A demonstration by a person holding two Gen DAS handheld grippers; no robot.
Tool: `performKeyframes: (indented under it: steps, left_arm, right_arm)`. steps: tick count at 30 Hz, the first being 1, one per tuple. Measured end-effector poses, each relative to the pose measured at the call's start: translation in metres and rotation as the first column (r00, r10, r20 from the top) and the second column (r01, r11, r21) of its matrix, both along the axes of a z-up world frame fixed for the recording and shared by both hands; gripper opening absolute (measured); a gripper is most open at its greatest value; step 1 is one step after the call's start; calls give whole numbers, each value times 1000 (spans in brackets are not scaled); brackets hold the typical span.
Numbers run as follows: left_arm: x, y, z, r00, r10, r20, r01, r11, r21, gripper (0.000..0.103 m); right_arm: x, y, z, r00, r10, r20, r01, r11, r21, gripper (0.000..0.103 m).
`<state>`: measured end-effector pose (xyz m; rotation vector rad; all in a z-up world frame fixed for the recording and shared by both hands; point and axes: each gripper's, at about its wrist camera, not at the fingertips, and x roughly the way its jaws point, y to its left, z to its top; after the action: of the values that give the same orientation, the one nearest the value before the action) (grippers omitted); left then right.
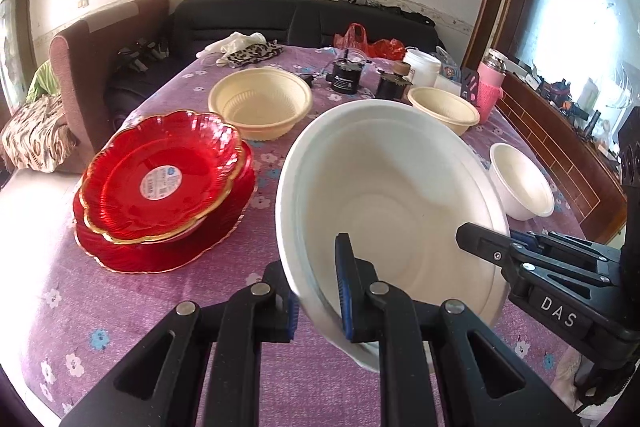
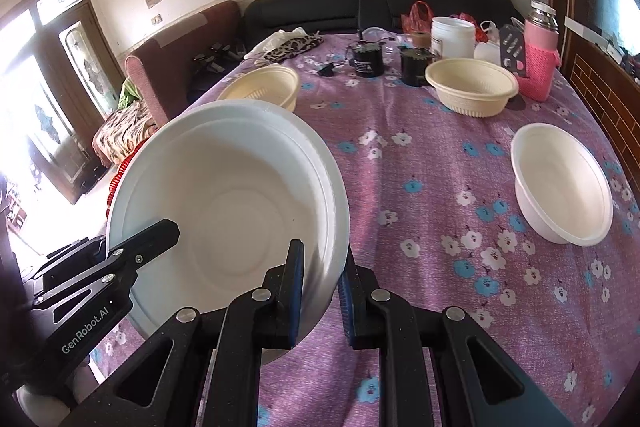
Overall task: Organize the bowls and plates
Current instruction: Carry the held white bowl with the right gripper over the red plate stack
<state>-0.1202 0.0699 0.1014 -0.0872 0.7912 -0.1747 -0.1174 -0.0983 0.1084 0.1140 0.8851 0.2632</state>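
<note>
Left gripper (image 1: 318, 291) and right gripper (image 2: 320, 291) each pinch the rim of a white bowl (image 1: 392, 211), seemingly two nested, mouth tilted toward both grippers.

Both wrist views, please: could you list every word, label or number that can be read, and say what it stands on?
"DAS": on the right tool, seen from the left wrist.
"GenRobot.AI": on the left tool, seen from the right wrist.
Round sticker on the top red plate: print too small to read.
Labels on the two black jars and the white tub: too blurred to read.
</note>
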Motion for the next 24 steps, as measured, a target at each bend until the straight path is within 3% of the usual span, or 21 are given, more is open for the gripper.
performKeyframes:
  steps: [9,18,24]
  left_arm:
    - [3,45,9,996,86,23,-85,996,-20,15]
    - [25,117,26,971,231,60,-230,973,-24,15]
    - [50,159,20,954,298,38,-298,955,-7,15]
  right_arm:
    - [14,46,15,997,64,33,-63,997,-32,18]
    - [50,122,39,981,173,90,-168,984,-58,18]
    - [83,169,34,972,227,55,-224,973,-59,19]
